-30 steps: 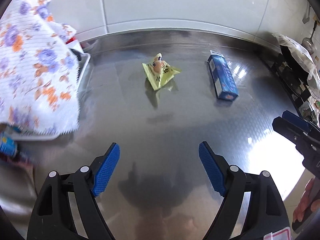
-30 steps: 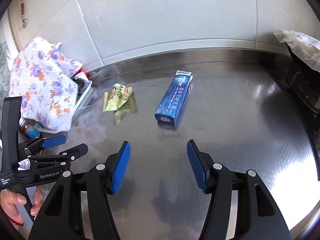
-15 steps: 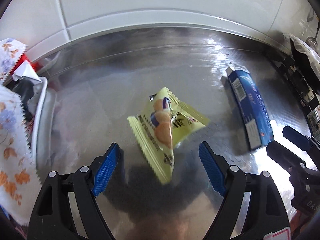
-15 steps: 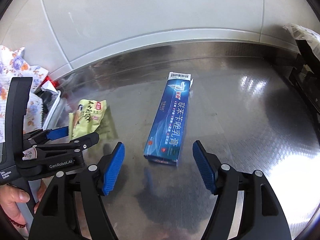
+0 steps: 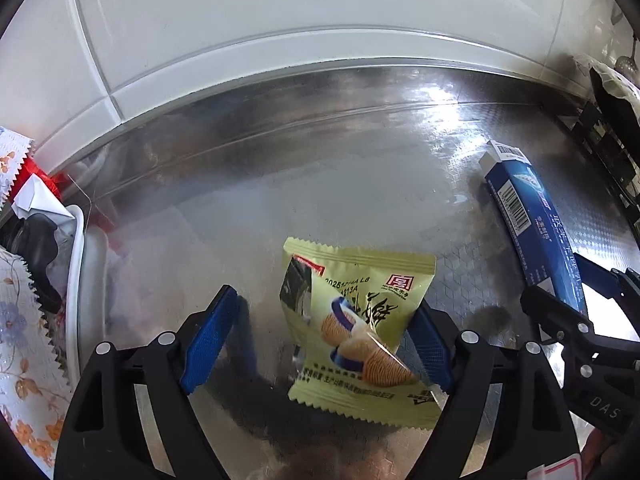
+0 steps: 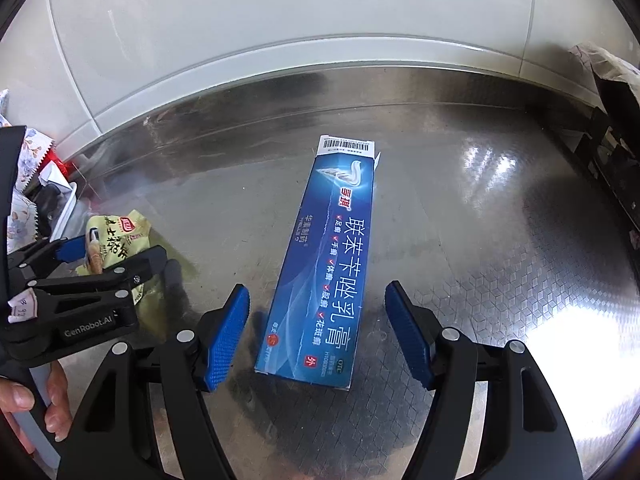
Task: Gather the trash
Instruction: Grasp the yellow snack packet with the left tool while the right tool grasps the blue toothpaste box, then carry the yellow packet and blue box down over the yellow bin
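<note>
- Left gripper (image 5: 320,338) stands with its blue fingers (image 5: 208,340) spread wide, one on each side of the yellow-green snack wrapper (image 5: 360,320) at the lower middle of the left wrist view.
- The wrapper's right edge covers part of the right-hand finger; whether it touches that pad cannot be told. The left-hand finger is clearly apart from it.
- On the wrapper: a red square logo, a printed code partly readable as "L8" and "213A", dark brush-style characters and pictures of round biscuits.
- Right gripper (image 6: 318,336) is wide too, and the lower end of the blue carton (image 6: 324,272) lies between its fingers (image 6: 224,338) with a gap on both sides.
- The carton lies flat on the shiny metal tabletop (image 6: 500,240), running from the centre of the right wrist view down to the lower middle.
- Its face carries large white Chinese characters down its length, a small red badge, "OTC" near the lower end and a barcode on the white flap at the top.
- At lower left of the right wrist view the other gripper's black body reads "GenRobot.AI", with a hand (image 6: 24,404) on its handle.
- At the left edge of the left wrist view, a flowered cloth (image 5: 20,340) hangs over a white tray (image 5: 76,280).
- A white tiled wall (image 5: 280,8) fills the top.
</note>
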Demonstrator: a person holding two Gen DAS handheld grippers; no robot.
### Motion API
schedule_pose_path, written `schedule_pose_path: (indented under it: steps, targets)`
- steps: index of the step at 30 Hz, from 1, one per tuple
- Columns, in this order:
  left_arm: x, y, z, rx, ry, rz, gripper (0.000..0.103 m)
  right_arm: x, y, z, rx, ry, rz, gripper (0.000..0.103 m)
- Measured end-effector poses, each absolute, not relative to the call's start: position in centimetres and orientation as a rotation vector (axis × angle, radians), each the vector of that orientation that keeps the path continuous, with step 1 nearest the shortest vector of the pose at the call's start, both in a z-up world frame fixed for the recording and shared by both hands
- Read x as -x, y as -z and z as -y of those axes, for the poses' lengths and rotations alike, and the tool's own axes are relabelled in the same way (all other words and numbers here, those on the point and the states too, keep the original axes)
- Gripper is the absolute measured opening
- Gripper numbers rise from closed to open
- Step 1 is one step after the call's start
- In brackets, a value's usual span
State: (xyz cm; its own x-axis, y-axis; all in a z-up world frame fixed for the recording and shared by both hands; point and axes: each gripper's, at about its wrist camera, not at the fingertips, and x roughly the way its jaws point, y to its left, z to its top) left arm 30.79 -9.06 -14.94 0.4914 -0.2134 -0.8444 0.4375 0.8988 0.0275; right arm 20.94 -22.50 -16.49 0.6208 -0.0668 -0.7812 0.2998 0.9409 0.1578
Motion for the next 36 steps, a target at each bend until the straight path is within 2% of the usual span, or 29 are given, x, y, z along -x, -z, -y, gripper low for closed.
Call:
schedule_pose_path:
  steps: [2,4,6,12,13,27,36]
  targets:
    - [-31.0,14.9,9.1,-0.250,0.398,-0.974,0.080,-20.9,16.6,22.5,-0.272,0.220,-0.874,0.067]
    - [-31.1,14.8,8.9,-0.248,0.399,-0.968,0.075,-20.9,16.6,22.2,-0.246,0.230,-0.869,0.052]
    - [-31.3,14.6,8.9,-0.246,0.399,-0.964,0.069,-20.9,16.6,22.1,-0.240,0.236,-0.865,0.044]
    - [-31.6,14.3,8.2,-0.231,0.389,-0.963,0.041,-20.6,16.5,21.9,-0.238,0.231,-0.863,0.042]
    - [-31.5,14.3,8.0,-0.221,0.393,-0.964,0.039,-20.5,16.5,21.8,-0.237,0.229,-0.864,0.042]
    - [-28.8,11.7,6.5,-0.180,0.385,-0.951,0.037,-16.7,12.6,20.9,-0.207,0.170,-0.819,0.042]
    - [-20.7,9.0,5.7,-0.151,0.322,-0.914,0.037,-9.5,10.1,20.9,-0.192,0.065,-0.789,0.042]
